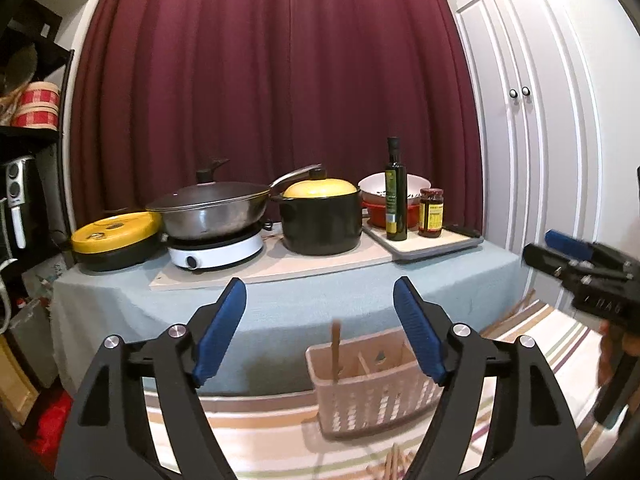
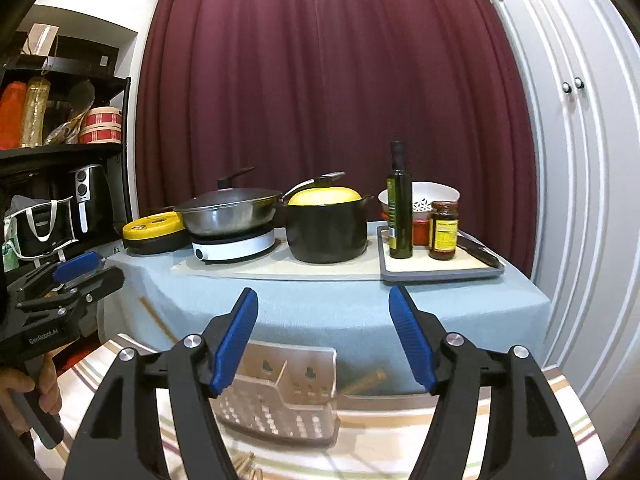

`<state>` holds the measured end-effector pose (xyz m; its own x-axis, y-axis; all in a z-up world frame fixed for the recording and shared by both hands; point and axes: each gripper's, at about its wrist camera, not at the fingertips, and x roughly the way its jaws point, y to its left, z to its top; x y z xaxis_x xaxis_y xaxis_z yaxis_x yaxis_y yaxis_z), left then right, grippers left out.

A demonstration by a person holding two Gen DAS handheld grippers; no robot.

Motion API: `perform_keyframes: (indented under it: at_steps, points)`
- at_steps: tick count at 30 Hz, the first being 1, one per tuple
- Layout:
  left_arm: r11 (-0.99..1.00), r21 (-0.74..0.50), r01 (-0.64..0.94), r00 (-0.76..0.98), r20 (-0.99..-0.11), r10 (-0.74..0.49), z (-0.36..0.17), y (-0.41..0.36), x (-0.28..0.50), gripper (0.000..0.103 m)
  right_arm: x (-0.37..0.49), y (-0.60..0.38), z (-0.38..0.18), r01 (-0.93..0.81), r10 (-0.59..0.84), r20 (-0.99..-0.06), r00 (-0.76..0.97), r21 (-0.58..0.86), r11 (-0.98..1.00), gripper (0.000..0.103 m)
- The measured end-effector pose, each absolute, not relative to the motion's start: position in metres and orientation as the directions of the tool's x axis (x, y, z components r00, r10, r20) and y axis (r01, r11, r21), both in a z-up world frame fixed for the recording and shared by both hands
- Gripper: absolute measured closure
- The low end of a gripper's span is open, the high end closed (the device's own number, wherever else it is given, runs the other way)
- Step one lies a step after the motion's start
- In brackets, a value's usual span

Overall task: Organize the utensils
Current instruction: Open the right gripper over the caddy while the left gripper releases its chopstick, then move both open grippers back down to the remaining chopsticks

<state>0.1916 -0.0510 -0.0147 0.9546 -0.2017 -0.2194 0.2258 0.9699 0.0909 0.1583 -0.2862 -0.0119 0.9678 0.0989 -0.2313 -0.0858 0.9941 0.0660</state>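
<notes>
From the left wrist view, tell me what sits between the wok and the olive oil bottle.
In the left wrist view, the black pot with a yellow lid stands between the wok and the olive oil bottle.

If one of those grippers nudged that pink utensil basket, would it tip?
Probably it slides rather than tips: the basket looks wide and low. Its perforated plastic walls suggest it is light. The striped cloth beneath may bunch and catch it.
</notes>
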Motion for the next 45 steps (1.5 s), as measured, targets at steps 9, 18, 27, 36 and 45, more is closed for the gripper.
perform_keyframes:
  at_steps: [9,18,27,36,45]
  points:
    - [0.977,0.069,0.200,0.926,-0.339,-0.165,-0.064,-0.030,0.140,0.028,0.101,-0.292,-0.057,-0.056,0.074,-0.313,0.947,0.066,0.996,0.037]
    - [0.980,0.046,0.191,0.865,-0.480,-0.146,-0.136,-0.012,0.100,0.034,0.057,-0.298,-0.119,-0.019,0.042,-0.421,0.906,0.057,0.998,0.040]
    - [0.972,0.049,0.231,0.797,-0.582,-0.160,-0.194,-0.008,0.067,0.049,0.031,-0.303,-0.171,0.002,0.041,-0.522,0.852,0.080,0.997,0.045]
    - [0.959,0.062,0.277,0.757,-0.628,-0.178,-0.224,-0.015,0.054,0.063,0.021,-0.295,-0.181,-0.013,0.054,-0.528,0.848,0.082,0.997,0.045]
    - [0.955,0.064,0.289,0.764,-0.617,-0.189,-0.236,-0.017,0.046,0.079,0.014,-0.293,-0.186,-0.013,0.056,-0.527,0.848,0.084,0.996,0.045]
